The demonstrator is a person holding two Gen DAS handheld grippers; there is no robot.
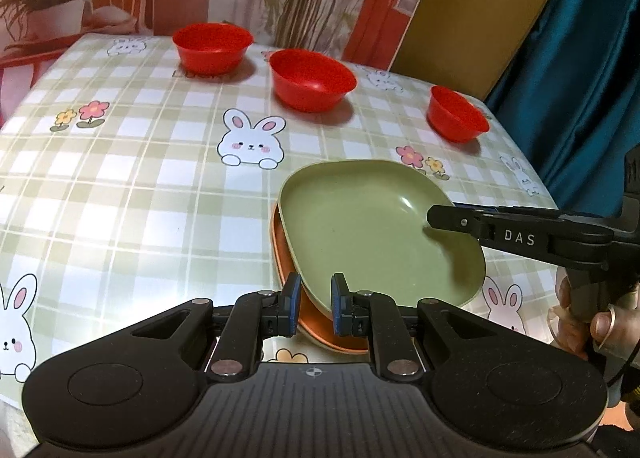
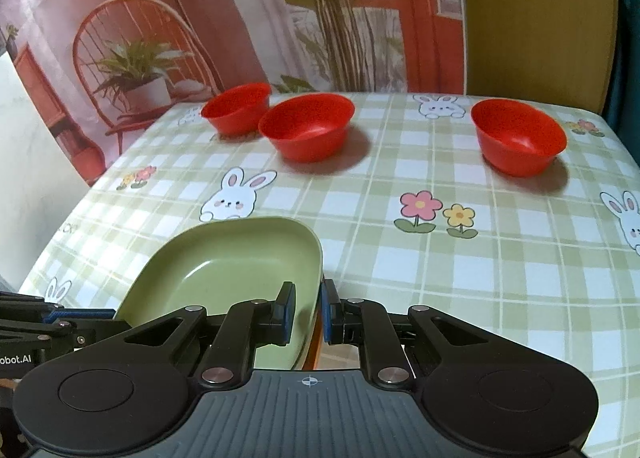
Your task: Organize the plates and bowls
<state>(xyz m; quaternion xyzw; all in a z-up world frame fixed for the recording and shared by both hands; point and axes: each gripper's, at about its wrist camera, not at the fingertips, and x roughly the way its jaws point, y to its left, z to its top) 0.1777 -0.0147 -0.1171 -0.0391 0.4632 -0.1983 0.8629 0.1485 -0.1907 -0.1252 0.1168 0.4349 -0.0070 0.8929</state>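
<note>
A green square plate [image 1: 368, 234] lies stacked on an orange plate [image 1: 288, 270] near the table's front. My left gripper [image 1: 315, 308] straddles the near edges of both plates with its pads close to them; I cannot tell whether it grips. My right gripper [image 2: 306, 310] straddles the green plate's [image 2: 240, 258] right rim, one finger inside the plate and one outside. It shows in the left wrist view [image 1: 436, 216] reaching in from the right. Three red bowls [image 1: 212, 46] [image 1: 312, 78] [image 1: 456, 114] stand apart along the far edge.
The table carries a green checked cloth [image 1: 140, 178] with rabbits and flowers. A printed backdrop [image 2: 160, 18] hangs behind it and a teal curtain [image 1: 580, 78] hangs at the right. A hand [image 1: 600, 322] holds the right gripper's handle.
</note>
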